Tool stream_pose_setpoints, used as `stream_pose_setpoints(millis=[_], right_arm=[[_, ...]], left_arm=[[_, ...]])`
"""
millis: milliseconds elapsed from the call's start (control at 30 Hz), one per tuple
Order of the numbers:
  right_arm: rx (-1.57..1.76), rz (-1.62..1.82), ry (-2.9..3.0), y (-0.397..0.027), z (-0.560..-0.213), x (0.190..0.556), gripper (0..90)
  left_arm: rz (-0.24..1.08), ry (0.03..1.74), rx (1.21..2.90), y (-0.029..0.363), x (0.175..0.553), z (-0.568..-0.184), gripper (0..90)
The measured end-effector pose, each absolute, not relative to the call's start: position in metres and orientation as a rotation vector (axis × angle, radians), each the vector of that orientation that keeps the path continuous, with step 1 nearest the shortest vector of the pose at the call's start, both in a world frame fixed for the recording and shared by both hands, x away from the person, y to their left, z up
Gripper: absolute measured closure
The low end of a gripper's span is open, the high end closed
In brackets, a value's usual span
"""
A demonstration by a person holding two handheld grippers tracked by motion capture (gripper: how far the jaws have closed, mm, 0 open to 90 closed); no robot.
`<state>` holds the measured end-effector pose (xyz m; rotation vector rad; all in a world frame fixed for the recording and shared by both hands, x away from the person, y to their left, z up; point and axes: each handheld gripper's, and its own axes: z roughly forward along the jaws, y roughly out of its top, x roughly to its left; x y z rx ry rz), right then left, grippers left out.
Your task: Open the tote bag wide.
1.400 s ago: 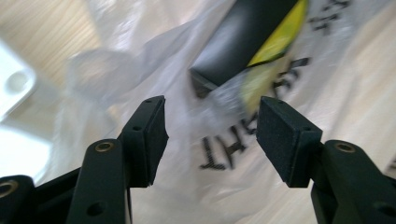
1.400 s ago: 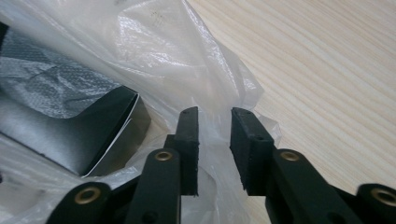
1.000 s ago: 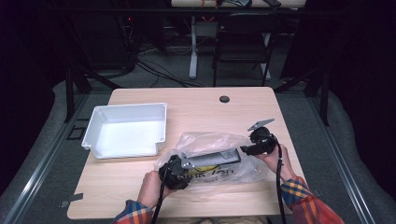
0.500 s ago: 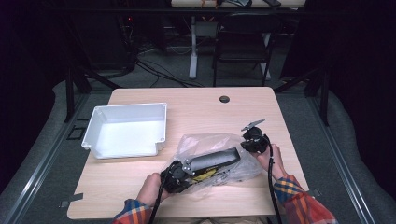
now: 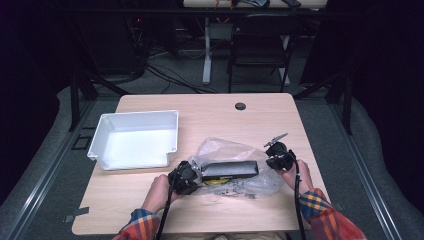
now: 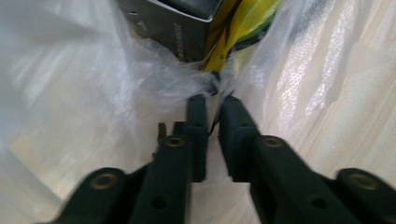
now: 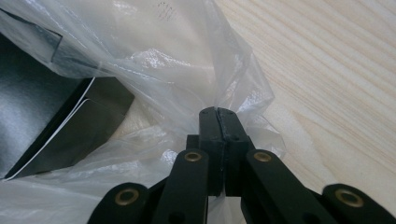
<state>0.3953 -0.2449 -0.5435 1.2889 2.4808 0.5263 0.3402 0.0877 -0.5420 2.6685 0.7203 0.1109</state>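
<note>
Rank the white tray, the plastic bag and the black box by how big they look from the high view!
1. white tray
2. plastic bag, nearly as big, so this is unsure
3. black box, inside the bag

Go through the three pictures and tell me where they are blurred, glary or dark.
High view: the room behind is almost black, only the table is lit, soft overall. Left gripper view: the plastic bag is smeared and washed out by glare. Right gripper view: sharpest; wood grain crisp, the right gripper in focus.
</note>
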Motion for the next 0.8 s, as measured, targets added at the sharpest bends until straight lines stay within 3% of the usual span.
stream_pose_setpoints(millis=[100, 233, 400, 467, 567, 667, 800], right_arm=[[1.295, 0.535, 2.482, -0.246, -0.543, 0.395, 89.9], [1.282, 0.531, 2.488, -0.246, -0.543, 0.396, 89.9], [1.277, 0.549, 2.482, -0.243, -0.542, 0.395, 89.9], [1.273, 0.535, 2.491, -0.244, -0.542, 0.395, 89.9], [1.275, 0.541, 2.488, -0.244, -0.542, 0.395, 89.8], [1.272, 0.553, 2.486, -0.244, -0.542, 0.395, 89.8], [1.263, 0.544, 2.479, -0.245, -0.543, 0.396, 89.6]], left_arm=[[0.113, 0.711, 2.627, 0.091, 0.332, -0.524, 66.8], [0.145, 0.682, 2.541, 0.093, 0.32, -0.494, 59.5], [0.441, 0.797, 2.41, 0.089, 0.32, -0.47, 48.4], [0.533, 0.853, 2.366, 0.086, 0.33, -0.471, 49.0], [0.611, 0.929, 2.382, 0.076, 0.35, -0.483, 58.4], [0.595, 0.991, 2.403, 0.069, 0.365, -0.497, 69.3], [0.594, 1.069, 2.451, 0.066, 0.377, -0.514, 71.8]])
